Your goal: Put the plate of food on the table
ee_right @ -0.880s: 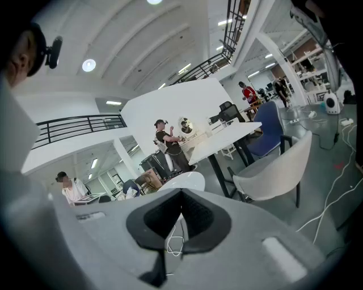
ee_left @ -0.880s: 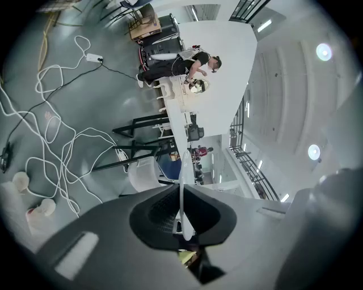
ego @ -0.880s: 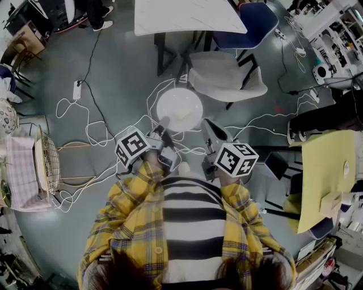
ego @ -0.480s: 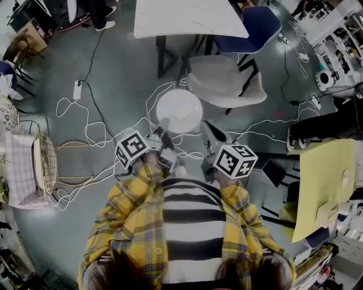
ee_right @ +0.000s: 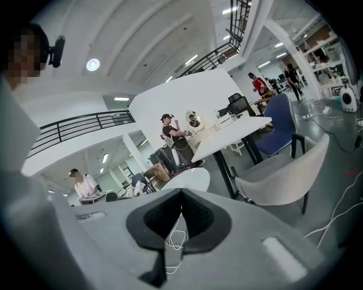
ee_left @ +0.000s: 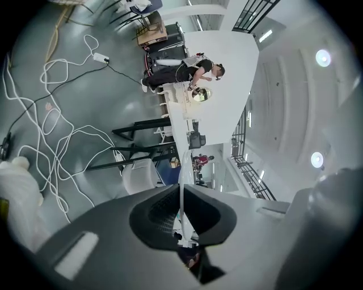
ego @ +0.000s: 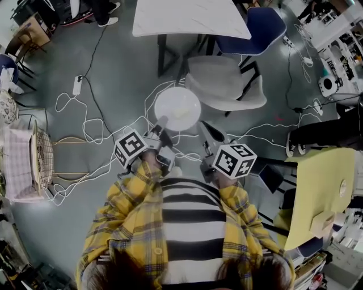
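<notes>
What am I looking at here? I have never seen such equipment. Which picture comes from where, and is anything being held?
No robot: a person in a yellow checked shirt holds a two-jaw gripper in each hand. The head view looks steeply down from the person's head; the other two cameras ride on the grippers. The left gripper is closed on the rim of a white plate carrying pale food, above a grey floor with white cables. The right gripper is shut and empty, beside the plate. The white table stands ahead.
</notes>
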Demonstrator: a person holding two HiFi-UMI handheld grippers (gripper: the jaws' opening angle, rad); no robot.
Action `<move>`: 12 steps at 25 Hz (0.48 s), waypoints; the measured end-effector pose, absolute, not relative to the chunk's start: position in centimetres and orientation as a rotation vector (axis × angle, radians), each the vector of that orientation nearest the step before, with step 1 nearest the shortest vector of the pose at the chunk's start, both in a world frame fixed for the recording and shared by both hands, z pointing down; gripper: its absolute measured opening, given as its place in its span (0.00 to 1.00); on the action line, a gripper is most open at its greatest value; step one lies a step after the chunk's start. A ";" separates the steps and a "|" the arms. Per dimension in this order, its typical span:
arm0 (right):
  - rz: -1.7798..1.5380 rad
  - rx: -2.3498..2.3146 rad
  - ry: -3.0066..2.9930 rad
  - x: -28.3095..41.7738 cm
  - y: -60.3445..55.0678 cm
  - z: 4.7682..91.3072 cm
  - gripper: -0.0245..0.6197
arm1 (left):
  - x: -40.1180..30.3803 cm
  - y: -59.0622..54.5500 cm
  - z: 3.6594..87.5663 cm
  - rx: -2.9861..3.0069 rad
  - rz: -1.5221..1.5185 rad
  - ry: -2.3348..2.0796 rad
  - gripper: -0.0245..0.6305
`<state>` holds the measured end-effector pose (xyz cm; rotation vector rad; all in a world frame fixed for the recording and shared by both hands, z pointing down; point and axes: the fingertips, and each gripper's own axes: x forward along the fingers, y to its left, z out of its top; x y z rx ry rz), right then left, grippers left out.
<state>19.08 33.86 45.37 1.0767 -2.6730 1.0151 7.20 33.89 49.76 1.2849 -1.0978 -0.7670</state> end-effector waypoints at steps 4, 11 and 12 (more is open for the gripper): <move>1.026 1.092 -2.661 19.2 32.4 45.7 0.04 | 6.7 32.6 49.7 1.280 -0.777 -1.105 0.06; 1.045 1.162 -2.655 18.5 28.7 45.8 0.04 | 5.7 28.8 50.2 1.283 -0.760 -1.085 0.06; 1.048 1.171 -2.649 18.3 28.0 45.8 0.04 | 5.6 27.9 50.2 1.286 -0.755 -1.079 0.05</move>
